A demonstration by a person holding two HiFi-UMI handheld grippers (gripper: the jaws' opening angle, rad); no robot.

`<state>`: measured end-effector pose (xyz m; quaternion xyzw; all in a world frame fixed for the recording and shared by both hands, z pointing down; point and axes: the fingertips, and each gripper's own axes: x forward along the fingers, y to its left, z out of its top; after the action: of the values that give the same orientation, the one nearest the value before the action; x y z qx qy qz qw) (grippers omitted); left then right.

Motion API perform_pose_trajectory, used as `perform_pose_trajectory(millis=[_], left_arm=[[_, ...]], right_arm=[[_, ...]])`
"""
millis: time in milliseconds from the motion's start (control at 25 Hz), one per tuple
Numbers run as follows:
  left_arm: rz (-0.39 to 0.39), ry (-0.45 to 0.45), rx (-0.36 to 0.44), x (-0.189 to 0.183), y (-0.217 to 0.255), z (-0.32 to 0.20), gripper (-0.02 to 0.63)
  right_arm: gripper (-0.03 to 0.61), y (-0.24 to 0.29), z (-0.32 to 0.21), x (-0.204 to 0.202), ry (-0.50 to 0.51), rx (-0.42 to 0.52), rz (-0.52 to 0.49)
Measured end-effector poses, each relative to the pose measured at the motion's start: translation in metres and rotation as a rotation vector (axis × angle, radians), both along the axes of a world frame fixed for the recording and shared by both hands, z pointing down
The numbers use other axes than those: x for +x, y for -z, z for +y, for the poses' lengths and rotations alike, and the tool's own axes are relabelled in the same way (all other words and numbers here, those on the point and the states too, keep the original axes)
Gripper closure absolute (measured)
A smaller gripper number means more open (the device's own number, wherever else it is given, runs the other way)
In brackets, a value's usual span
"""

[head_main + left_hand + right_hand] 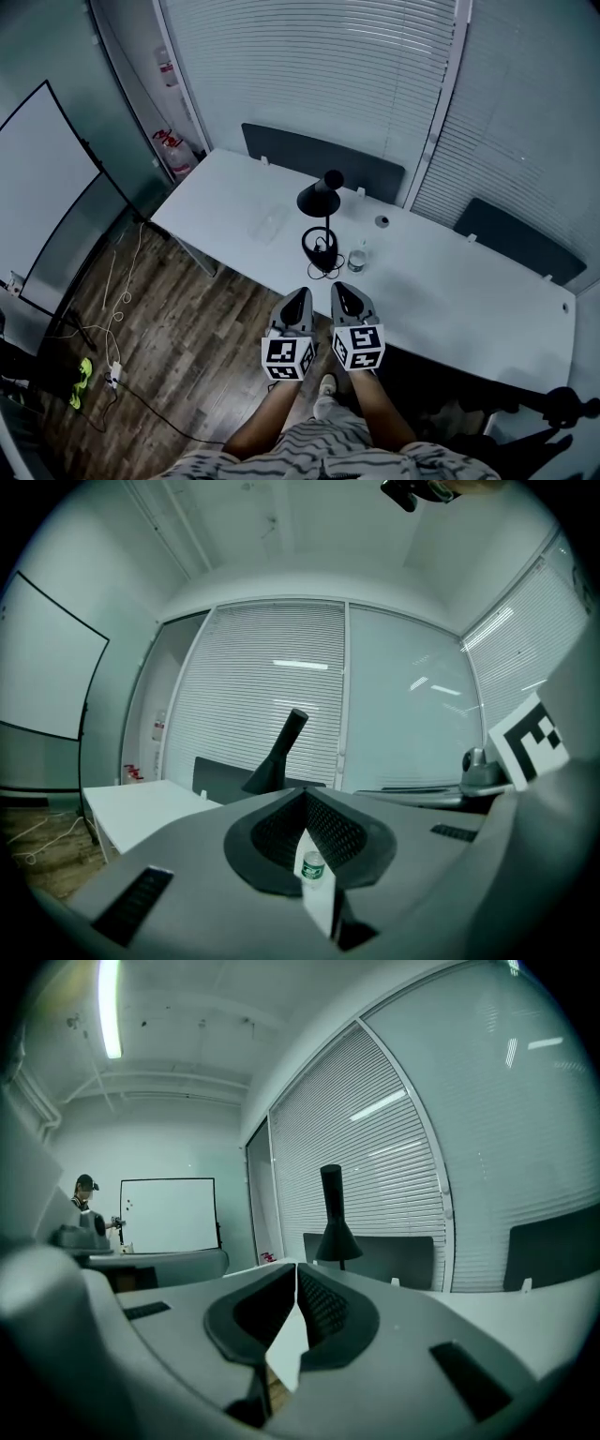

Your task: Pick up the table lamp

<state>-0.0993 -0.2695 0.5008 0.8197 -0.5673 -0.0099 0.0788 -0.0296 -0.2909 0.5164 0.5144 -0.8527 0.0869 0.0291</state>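
A slatted-blind window wall (309,66) backs the room, with a whiteboard (42,178) standing at the far left over a wooden floor strewn with cables (117,300). A long white table (469,291) runs diagonally across the view. On it, from the left, lie a clear plastic piece (270,223), the black table lamp (325,225) upright close to the near edge with its cord looped at the base, and a small bottle (357,258) just right of the lamp. Nearer, the person's two forearms reach forward side by side, close together. The left gripper (302,292) points level towards the lamp, its jaw tips pressed together on nothing. The right gripper (339,287), parallel beside it, is likewise closed and empty, short of the table edge.
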Motion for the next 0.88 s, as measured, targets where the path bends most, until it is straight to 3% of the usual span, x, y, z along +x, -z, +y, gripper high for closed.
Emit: perform_pose_trajectory(millis=[400,880], left_arm=[[-0.005,0.03,0.004,-0.007,0.004,-0.065,0.607],[-0.021,-0.035,-0.011,-0.014,-0.001,-0.112,0.606]], right_arm=[[0.566,0.003,-0.067,-0.003,0.016,0.004,-0.005],[0.566,-0.026,-0.132,-0.009,-0.033,-0.042,-0.028]])
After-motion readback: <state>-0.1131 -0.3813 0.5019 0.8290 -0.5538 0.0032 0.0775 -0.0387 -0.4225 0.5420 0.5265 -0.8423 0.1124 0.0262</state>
